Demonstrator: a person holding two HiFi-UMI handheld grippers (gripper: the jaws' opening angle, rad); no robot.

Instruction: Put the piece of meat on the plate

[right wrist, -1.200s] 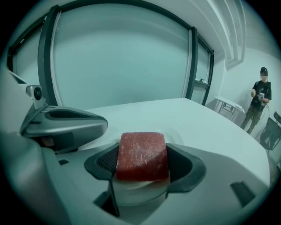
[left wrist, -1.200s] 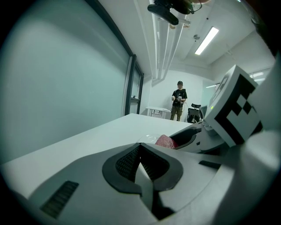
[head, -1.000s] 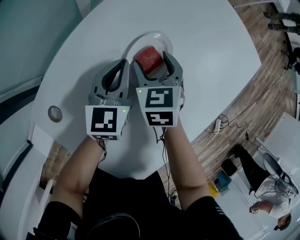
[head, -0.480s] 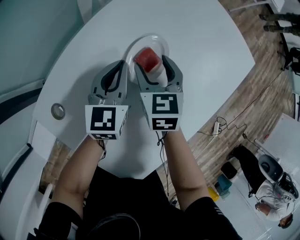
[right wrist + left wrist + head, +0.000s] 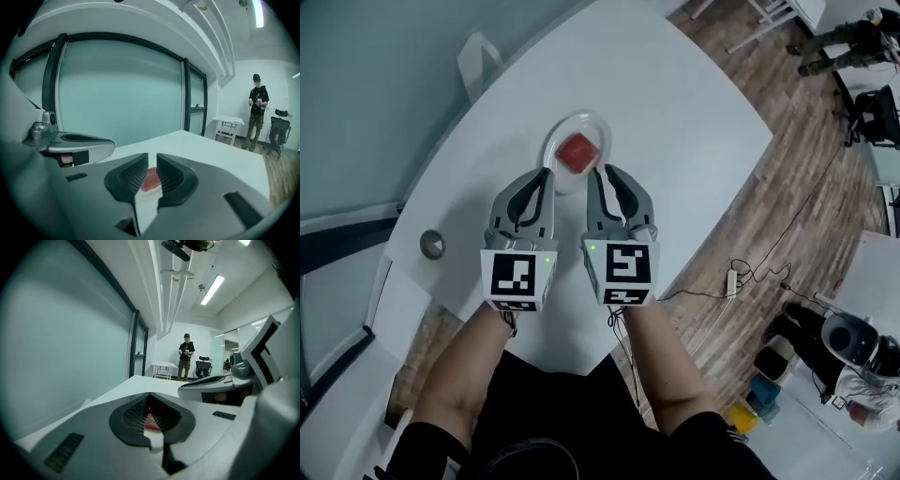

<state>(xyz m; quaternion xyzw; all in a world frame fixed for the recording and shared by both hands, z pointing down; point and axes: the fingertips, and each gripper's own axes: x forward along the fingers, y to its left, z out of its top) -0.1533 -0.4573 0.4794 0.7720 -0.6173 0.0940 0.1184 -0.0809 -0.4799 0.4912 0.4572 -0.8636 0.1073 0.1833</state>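
A red piece of meat (image 5: 577, 150) lies on the clear round plate (image 5: 555, 134) on the white table (image 5: 694, 122). Both grippers hover side by side on my side of the plate, apart from it. My left gripper (image 5: 546, 174) is shut, its tips meeting with nothing held. The jaws of my right gripper (image 5: 602, 171) are closing; a narrow slit is left and nothing is in it. Far beyond that slit the meat (image 5: 151, 180) shows in the right gripper view. The left gripper view shows a sliver of meat (image 5: 151, 422) past the left gripper (image 5: 149, 397).
A roll of tape (image 5: 433, 245) lies near the table's left edge. A chair back (image 5: 478, 56) stands at the far side. A person (image 5: 186, 355) stands far off beside a small white table (image 5: 164, 366). Cables and another person (image 5: 853, 347) are on the wooden floor at right.
The right gripper's wide jaws stood around the meat on the plate; now both grippers have risen and drawn back toward me. The right jaws have narrowed, and the meat stays on the plate.
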